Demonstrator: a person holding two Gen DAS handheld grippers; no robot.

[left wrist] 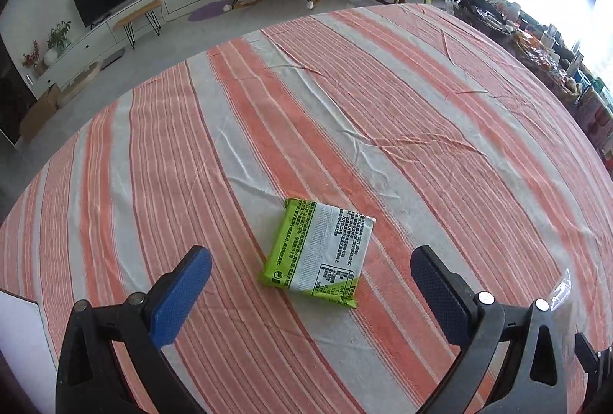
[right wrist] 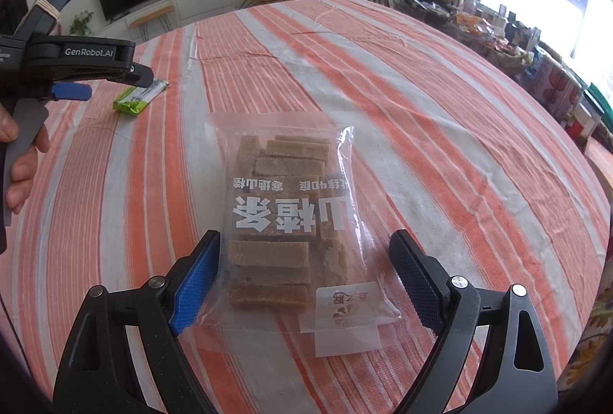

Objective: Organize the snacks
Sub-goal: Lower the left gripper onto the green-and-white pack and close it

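fingers (left wrist: 201, 276) wide both sides, green pkt (left wrist: 320, 253) print blurry, clear bag (right wrist: 291, 222) near edge under r fingers (right wrist: 415, 270)

Bare striped tablecloth (left wrist: 345, 100) lies on every side of the green snack packet (left wrist: 320, 253), which sits flat between the spread fingers of the left gripper (left wrist: 310, 280) with room on both flanks. The clear bag of brown bars (right wrist: 285, 218) fills most of the gap of the right gripper (right wrist: 304, 272). Cluttered baskets and boxes (right wrist: 498, 38) crowd the far right table edge
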